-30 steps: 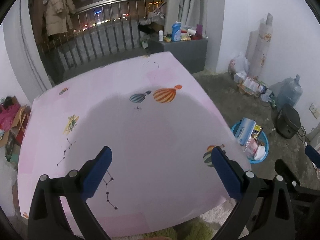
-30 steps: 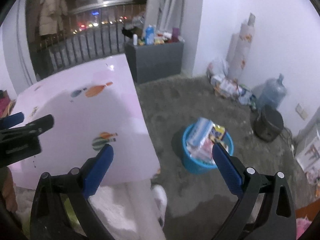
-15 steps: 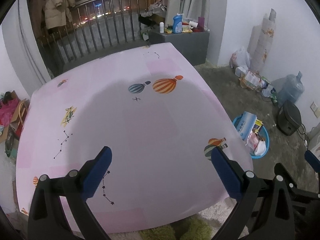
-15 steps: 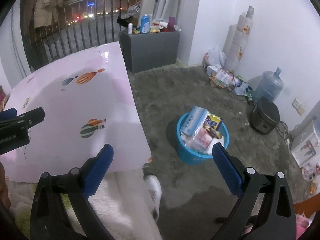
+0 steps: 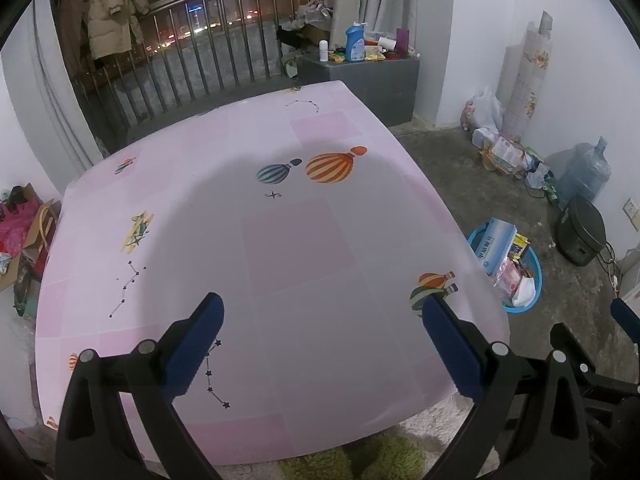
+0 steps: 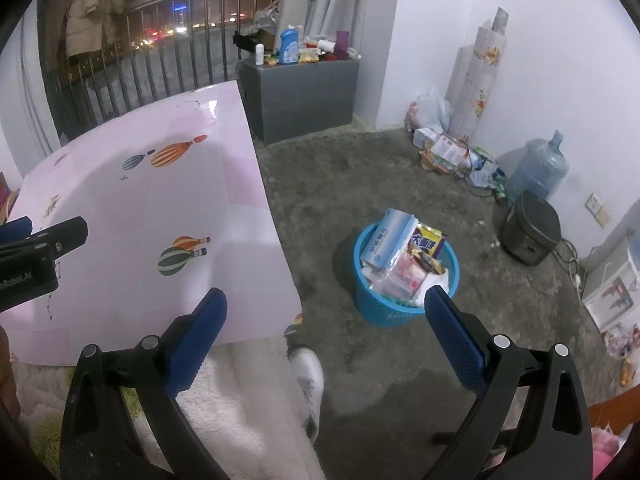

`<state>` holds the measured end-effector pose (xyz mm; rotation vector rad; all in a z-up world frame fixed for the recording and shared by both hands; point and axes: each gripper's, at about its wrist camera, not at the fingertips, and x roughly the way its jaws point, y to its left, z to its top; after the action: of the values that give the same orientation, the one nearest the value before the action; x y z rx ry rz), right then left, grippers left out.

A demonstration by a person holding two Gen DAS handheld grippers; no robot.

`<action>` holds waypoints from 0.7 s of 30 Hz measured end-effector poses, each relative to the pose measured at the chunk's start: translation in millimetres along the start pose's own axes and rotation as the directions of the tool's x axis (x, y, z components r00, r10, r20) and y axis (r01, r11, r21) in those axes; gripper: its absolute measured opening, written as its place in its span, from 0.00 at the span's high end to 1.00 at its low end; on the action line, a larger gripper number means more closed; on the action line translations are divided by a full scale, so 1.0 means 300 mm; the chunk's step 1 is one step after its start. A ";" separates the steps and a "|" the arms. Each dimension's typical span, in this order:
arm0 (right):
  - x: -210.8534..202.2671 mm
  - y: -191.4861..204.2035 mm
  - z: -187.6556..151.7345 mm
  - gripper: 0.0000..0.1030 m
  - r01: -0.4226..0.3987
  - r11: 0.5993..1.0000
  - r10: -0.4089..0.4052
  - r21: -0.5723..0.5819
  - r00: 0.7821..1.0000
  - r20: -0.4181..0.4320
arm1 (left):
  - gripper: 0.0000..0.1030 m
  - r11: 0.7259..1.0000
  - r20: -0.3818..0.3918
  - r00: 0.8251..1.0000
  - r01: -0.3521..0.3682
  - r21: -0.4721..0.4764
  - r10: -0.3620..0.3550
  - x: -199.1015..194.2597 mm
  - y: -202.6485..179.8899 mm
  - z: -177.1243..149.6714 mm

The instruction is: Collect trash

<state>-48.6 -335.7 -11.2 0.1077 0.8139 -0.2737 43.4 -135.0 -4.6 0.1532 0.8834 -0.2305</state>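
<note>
Both tongs point(image 5: 320, 334) point(image 6: 326, 330) wide apart, empty; trash in blue basket point(image 6: 374, 312).

Little print can be read. In the right wrist view, the black body of the left gripper point(image 6: 28, 264) at the left edge carries white lettering that reads "nRobot.AI", its beginning cut off by the frame. In the blue basket point(image 6: 384, 312), a purple snack packet point(image 6: 428, 242) shows large Chinese characters and a light-blue box point(image 6: 384, 240) bears blue Chinese print, both too small to make out.
</note>
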 end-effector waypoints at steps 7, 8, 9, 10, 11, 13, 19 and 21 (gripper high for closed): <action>-0.002 0.000 0.001 0.08 0.000 1.000 0.000 -0.001 1.000 0.001 | 0.06 1.000 -0.003 1.000 -0.001 -0.001 0.001 0.002 0.006 0.000; -0.002 0.000 0.001 0.08 0.000 1.000 0.000 -0.001 1.000 0.000 | 0.06 1.000 -0.002 1.000 -0.001 0.000 0.001 0.001 0.007 0.000; -0.003 0.001 0.002 0.08 0.000 1.000 0.000 0.000 1.000 0.000 | 0.06 1.000 -0.003 1.000 -0.001 -0.001 0.001 0.002 0.006 0.000; -0.002 0.000 0.001 0.08 0.000 1.000 0.000 0.000 1.000 0.000 | 0.06 1.000 -0.003 1.000 -0.001 -0.001 0.001 0.002 0.006 0.000; -0.003 0.001 0.002 0.08 -0.001 1.000 0.001 0.001 1.000 0.000 | 0.06 1.000 -0.004 1.000 -0.001 -0.001 0.001 0.002 0.006 0.000; -0.003 0.002 0.002 0.08 -0.001 1.000 0.001 0.000 1.000 0.000 | 0.06 1.000 -0.005 1.000 -0.001 -0.001 0.001 0.003 0.006 0.000; -0.003 0.005 0.002 0.08 -0.005 1.000 0.005 0.002 1.000 -0.001 | 0.06 1.000 -0.006 1.000 -0.001 0.001 0.001 0.000 0.003 -0.002; -0.003 0.010 0.001 0.08 -0.007 1.000 0.007 0.003 1.000 -0.001 | 0.06 1.000 -0.007 1.000 -0.001 0.002 0.001 0.000 0.005 -0.004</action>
<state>-48.1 -332.8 -10.3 0.1136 0.8142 -0.2684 42.8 -133.3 -5.4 0.1561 0.8901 -0.2299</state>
